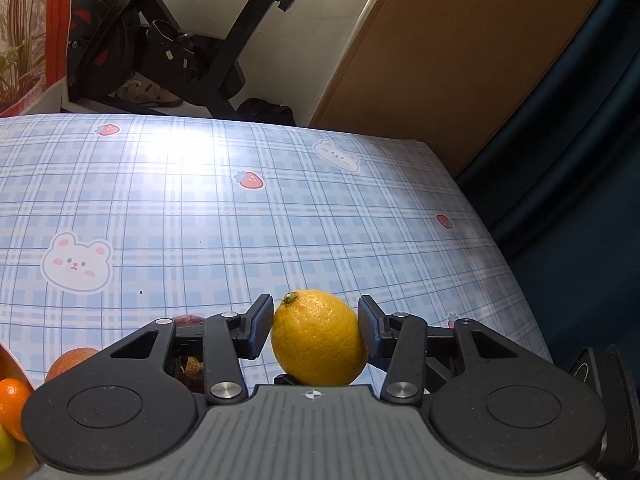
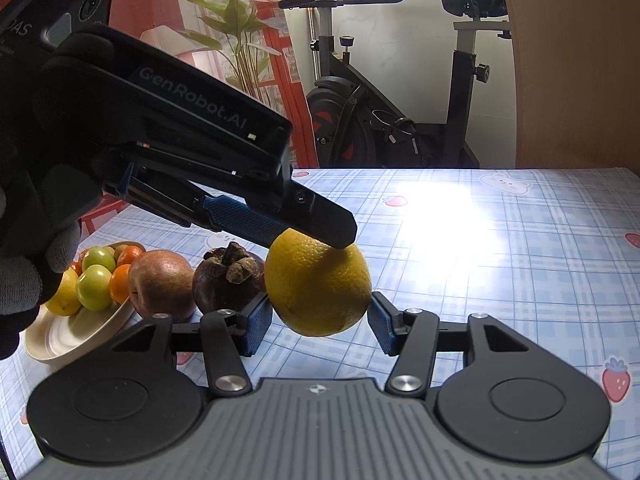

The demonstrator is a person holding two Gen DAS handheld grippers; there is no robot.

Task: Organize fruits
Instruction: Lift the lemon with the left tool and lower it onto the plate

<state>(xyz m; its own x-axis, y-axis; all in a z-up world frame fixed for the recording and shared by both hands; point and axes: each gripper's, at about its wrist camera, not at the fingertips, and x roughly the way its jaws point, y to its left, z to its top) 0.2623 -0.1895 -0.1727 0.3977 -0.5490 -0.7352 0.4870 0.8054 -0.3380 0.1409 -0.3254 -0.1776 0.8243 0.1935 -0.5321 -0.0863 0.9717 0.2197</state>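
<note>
Now we're on the lemon (image 1: pixel 320 340) – it sits squarely between the pads of the left gripper (image 1: pixel 316 320), pinched at 9 and 3 o'clock, stem end up at 11. From the right wrist camera we see that same left gripper (image 2: pixel 312 236) slanting in from 10 o'clock, its fingertips clamped over the top of the lemon (image 2: pixel 316 284). The right gripper (image 2: pixel 320 320) has its jaws spread either side of the fruit's lower half, but we cannot tell whether its pads touch the fruit. Off at 9 o'clock of the lemon stands a mangosteen (image 2: pixel 228 280), then a reddish apple (image 2: pixel 160 284), then a cream bowl (image 2: pixel 80 344) of small green and orange fruit – all on the blue checked tablecloth (image 1: pixel 200 200).
</note>
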